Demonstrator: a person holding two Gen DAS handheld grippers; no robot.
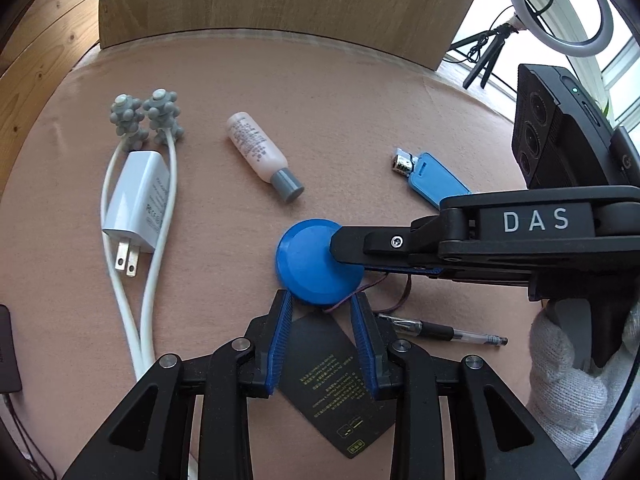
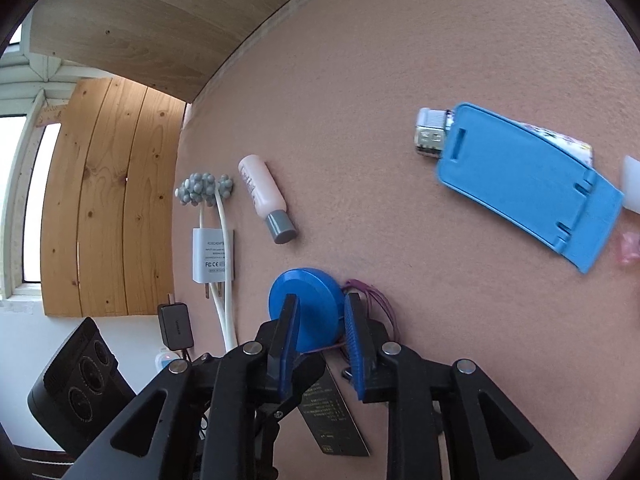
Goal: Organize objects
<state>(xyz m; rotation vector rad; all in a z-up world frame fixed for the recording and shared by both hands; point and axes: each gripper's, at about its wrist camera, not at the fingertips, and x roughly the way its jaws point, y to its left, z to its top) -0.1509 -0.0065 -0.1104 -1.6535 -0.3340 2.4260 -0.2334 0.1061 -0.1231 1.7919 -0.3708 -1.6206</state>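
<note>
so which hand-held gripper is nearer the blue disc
Right. The right hand-held gripper has the blue disc between its fingers, one finger lying across its top. The left hand-held gripper sits just short of its near edge, over a black card.

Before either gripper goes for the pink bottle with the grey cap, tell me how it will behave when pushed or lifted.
The pink bottle lies on its side on the felt mat, and its round body would probably roll if nudged sideways. It looks like small smooth plastic, so likely light and somewhat slippery between the pads. The grey cap looks closed, so a spill seems unlikely.
</note>
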